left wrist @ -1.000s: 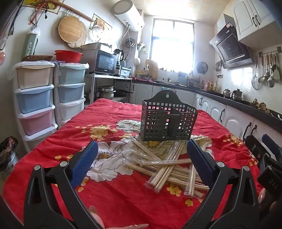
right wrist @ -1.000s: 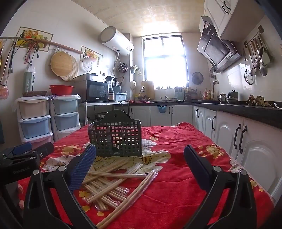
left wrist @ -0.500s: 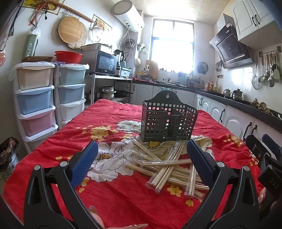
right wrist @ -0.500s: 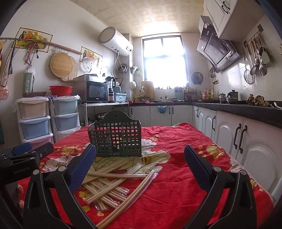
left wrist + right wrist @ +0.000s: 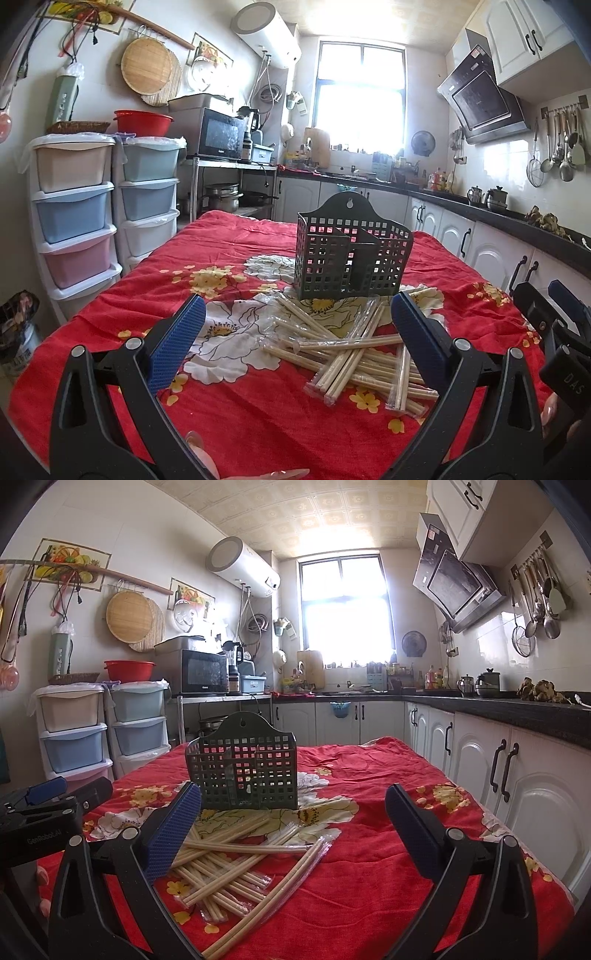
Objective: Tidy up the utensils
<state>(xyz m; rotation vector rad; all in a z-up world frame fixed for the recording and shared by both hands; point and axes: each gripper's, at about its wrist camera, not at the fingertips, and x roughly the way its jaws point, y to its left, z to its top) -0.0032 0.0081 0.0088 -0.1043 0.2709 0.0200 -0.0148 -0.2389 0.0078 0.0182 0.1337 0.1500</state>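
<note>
The wrapped chopsticks (image 5: 354, 350) lie in a loose crisscrossed heap on the red flowered tabletop (image 5: 258, 417), just ahead of the left gripper (image 5: 299, 341) and the right gripper (image 5: 291, 827), both spread wide and holding nothing. The dark perforated utensil holder (image 5: 351, 254) stands upright just behind the heap.

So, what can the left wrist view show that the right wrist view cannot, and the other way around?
Only the left wrist view shows the right gripper at its right edge and the bag on the floor at left. Only the right wrist view shows the left gripper at its left edge and the blue holder on a cabinet door. Both show the dark basket standing empty, wrapped chopsticks piled in front, and the red flowered cloth. Both grippers are open.
</note>
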